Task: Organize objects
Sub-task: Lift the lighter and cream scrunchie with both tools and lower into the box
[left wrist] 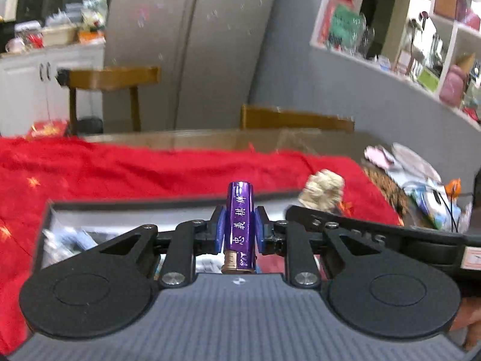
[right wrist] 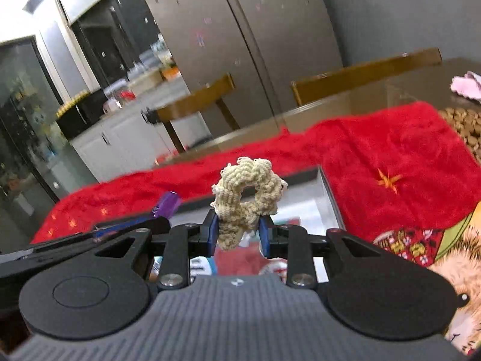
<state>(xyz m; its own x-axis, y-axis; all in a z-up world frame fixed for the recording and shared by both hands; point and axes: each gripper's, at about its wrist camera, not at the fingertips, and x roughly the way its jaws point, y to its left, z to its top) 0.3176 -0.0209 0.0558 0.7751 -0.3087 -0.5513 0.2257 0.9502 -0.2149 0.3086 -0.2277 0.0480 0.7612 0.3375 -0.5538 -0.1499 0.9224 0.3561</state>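
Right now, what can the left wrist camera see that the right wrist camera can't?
Only the left wrist view shows the white wall shelves and the writing on the purple tube gripped by the left gripper. Only the right wrist view shows the furry animal-print cloth and the hole in the cream scrunchie held by the right gripper. Both show the red cloth, grey box, wooden chairs and fridge.

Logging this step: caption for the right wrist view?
Right gripper holds a cream scrunchie above a box on a red cloth.
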